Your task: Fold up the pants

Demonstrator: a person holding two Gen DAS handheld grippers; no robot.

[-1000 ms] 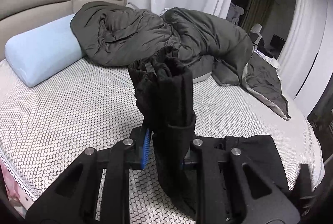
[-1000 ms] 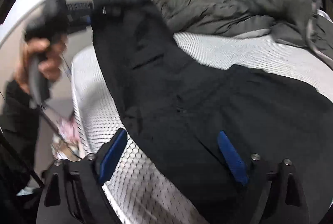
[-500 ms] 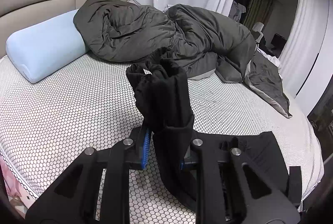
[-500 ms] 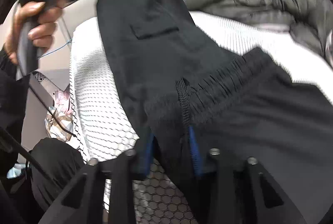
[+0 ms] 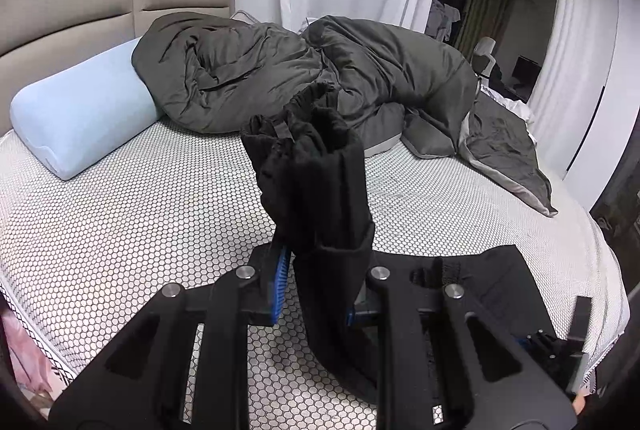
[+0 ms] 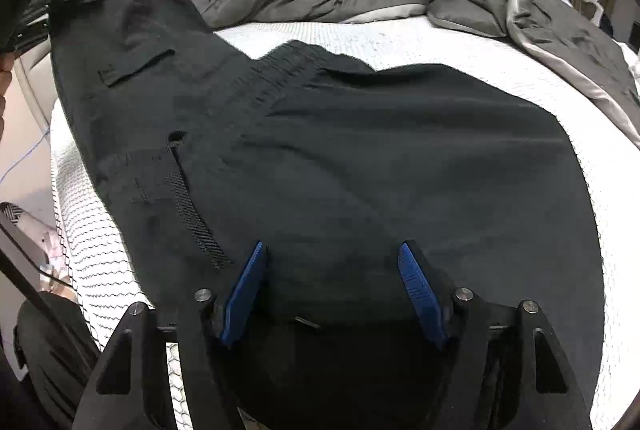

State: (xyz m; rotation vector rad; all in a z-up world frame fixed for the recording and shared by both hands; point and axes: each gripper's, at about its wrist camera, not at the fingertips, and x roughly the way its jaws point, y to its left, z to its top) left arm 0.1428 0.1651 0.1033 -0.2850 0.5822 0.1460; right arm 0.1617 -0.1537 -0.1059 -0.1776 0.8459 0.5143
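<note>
The black fabric pants with an elastic gathered waistband (image 6: 328, 166) lie spread on the white honeycomb-mesh mattress (image 6: 400, 42), a flap pocket and a woven black strap showing. One waistband corner is lifted up and to the left, so the cloth runs long from that raised corner down toward the right wrist camera. The left gripper (image 5: 316, 290) is clamped on that bunched waistband end (image 5: 308, 166), held up off the bed. The right gripper (image 6: 332, 286) hovers with its blue pads (image 6: 244, 294) spread wide over the cloth, gripping nothing. A rumpled dark grey duvet (image 5: 280, 70) lies behind.
</note>
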